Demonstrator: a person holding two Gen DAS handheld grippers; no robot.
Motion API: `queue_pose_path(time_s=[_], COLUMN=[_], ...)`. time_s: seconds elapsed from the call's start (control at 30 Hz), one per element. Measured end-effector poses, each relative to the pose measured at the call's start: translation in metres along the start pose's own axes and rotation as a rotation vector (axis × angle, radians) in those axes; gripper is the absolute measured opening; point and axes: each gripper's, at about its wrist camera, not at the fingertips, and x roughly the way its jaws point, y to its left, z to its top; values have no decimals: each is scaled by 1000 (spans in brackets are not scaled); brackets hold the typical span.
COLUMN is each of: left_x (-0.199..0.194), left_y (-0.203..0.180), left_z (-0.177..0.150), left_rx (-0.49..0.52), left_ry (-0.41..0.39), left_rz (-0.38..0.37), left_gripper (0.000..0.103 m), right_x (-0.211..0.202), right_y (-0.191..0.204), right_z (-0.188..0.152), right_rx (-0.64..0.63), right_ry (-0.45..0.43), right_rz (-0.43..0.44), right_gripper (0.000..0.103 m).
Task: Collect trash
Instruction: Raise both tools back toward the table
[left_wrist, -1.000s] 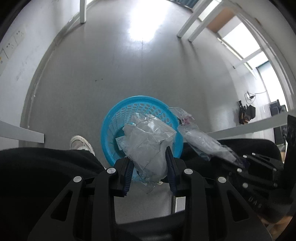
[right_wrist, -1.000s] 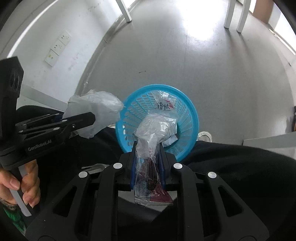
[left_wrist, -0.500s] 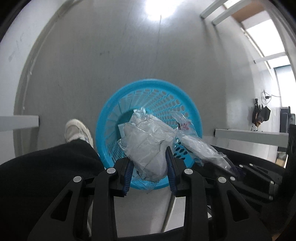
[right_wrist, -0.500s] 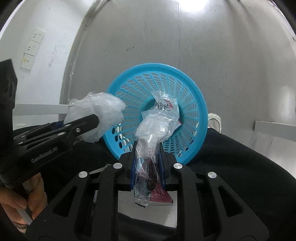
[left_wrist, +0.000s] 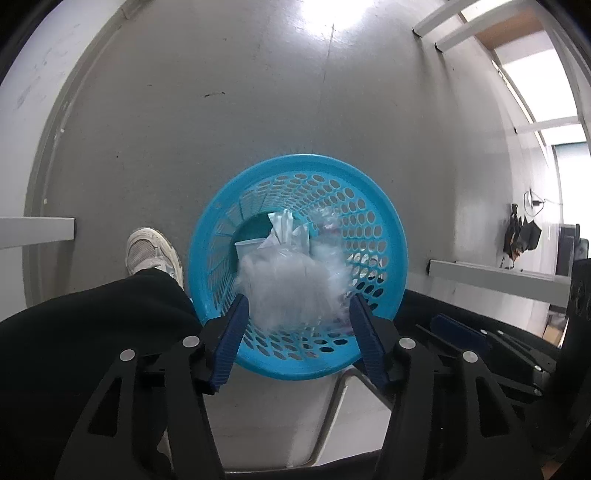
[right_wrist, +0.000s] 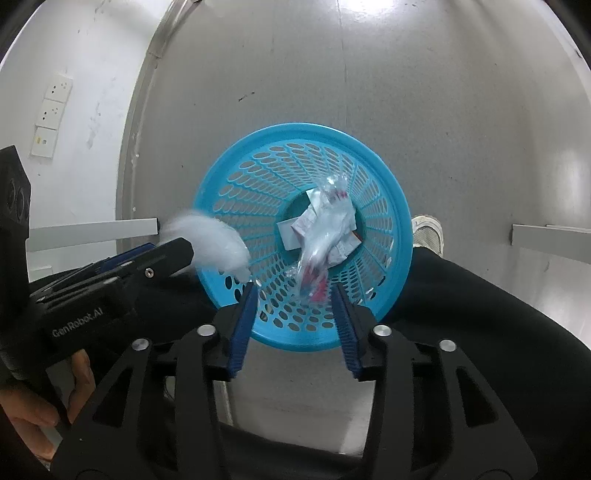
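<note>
A round blue mesh basket (left_wrist: 295, 160) stands on the grey floor right under both grippers. My left gripper (left_wrist: 298, 301) hangs over its near rim with the jaws opening. A crumpled clear plastic bag (left_wrist: 291, 284) is blurred between its fingers, free of the pads and dropping in. In the right wrist view the basket (right_wrist: 303, 129) holds white paper scraps (right_wrist: 325, 218). My right gripper (right_wrist: 294, 290) is opening too, and a clear wrapper with red print (right_wrist: 314, 273) is falling out of it, blurred. The left gripper (right_wrist: 181, 251) shows at the left with its bag (right_wrist: 210, 240).
The person's black trouser legs (left_wrist: 92, 332) flank the basket, with a white shoe (left_wrist: 147, 251) beside it. White table bars (left_wrist: 37, 230) (right_wrist: 550, 236) jut in from both sides. Wall sockets (right_wrist: 51, 110) sit on the left wall. A hand (right_wrist: 33, 410) holds the left gripper's handle.
Both grippers sank closer over the basket. Their jaws then spread, letting go of the clear bag and the red-printed wrapper, which now drop toward the basket.
</note>
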Motion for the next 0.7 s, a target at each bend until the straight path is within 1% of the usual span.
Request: queue_pose_path(time_s=[0.2,0.3,0.47,0.7], left_x=[-5,-10,-29,-52], left_y=[1,3,4,4], left_z=[-4,-7,-17,-34], left_rx=[-1,-4,6,29], left_ry=[-22,-32,-83,-142], left_rz=[10,8,-20,-27], left_gripper=[58,58,58,58], right_x=[-4,-13,-30,-53], right_y=[4,6,8,11], right_z=[0,-5,-17,-36], right_rx=[-7,-20,-32,-43], right_ry=[-16,-39,-84,-140], right_rz=[-13,-26,-42,-55], right_gripper=[44,46,47,47])
